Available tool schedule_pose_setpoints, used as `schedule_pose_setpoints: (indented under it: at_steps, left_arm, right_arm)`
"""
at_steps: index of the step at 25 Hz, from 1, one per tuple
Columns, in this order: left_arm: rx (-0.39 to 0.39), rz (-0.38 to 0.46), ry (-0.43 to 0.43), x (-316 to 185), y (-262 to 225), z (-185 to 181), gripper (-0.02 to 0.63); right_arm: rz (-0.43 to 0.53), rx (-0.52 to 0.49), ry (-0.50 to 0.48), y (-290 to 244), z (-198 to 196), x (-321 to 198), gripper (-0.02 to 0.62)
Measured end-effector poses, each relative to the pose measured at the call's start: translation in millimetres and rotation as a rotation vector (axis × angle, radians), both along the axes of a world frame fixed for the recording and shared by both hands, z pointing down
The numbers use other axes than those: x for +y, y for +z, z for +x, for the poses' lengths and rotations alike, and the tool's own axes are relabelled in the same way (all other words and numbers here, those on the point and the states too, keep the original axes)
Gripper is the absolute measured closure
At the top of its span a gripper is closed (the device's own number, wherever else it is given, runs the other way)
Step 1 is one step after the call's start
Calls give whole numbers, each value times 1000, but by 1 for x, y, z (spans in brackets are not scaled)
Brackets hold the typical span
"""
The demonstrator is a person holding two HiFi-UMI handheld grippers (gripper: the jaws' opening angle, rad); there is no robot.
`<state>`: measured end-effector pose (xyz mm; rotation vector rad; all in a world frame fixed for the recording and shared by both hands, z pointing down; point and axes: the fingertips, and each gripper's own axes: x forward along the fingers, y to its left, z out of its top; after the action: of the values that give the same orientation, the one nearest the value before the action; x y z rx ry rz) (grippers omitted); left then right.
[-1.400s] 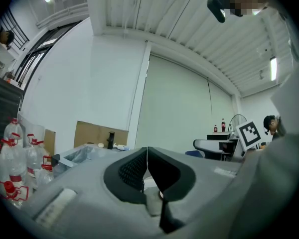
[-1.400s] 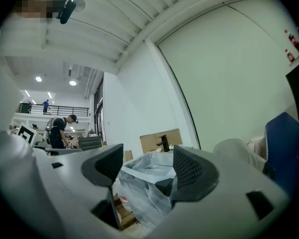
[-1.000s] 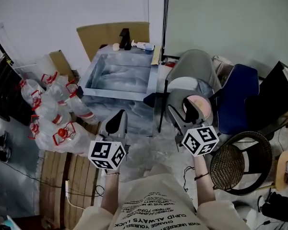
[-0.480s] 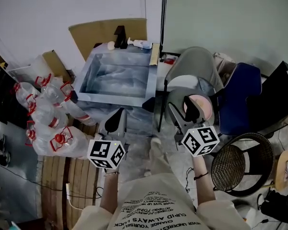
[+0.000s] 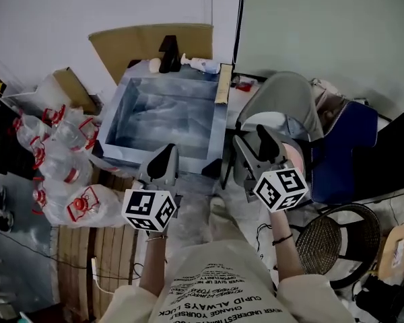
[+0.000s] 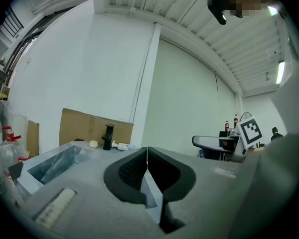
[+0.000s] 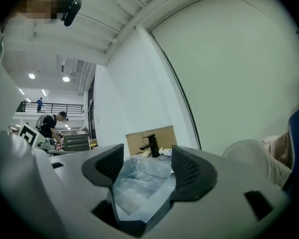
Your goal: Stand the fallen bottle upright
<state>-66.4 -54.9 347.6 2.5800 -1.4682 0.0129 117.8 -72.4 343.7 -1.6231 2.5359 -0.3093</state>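
A small white bottle (image 5: 202, 64) lies on its side on the back rim of the steel sink (image 5: 114, 123), just right of a black faucet (image 5: 168, 52). The left gripper view has the bottle (image 6: 121, 146) far off beside the faucet (image 6: 107, 136); the right gripper view has the same bottle (image 7: 165, 152) by the faucet (image 7: 150, 144). My left gripper (image 5: 163, 157) hangs at the sink's near edge, its jaws touching and holding nothing. My right gripper (image 5: 256, 147) is at the sink's near right corner, open and empty. Both are well short of the bottle.
Several big clear water jugs (image 5: 60, 163) with red caps are piled left of the sink. A cardboard sheet (image 5: 148, 42) leans on the wall behind it. A grey chair (image 5: 286, 96), a blue chair (image 5: 347, 147) and a dark wicker basket (image 5: 326, 237) stand to the right.
The person has stepped toward the sink; both grippers are now at its near edge instead of a little short of it. Jaw states look the same.
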Motion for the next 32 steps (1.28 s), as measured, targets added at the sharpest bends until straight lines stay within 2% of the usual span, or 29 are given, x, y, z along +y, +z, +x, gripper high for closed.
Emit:
schedule_pose_setpoints:
  at_steps: [6,11,24,32]
  left_arm:
    - [-3,-24,-21,-51,3,4,581]
    - [2,-33,-40,-88,5,7,581]
    - [0,-72,-70,-162,22,16,581]
    - [10,-129,-81,-200,37,14,581]
  right_arm:
    - [-22,16,-37,4,-2,-59,295]
    - [-31,3,-105,5,-5,-101,293]
    - [-71,102,-203,18,-21,-195,293]
    - [-127,187,-251,32,-35,-242,293]
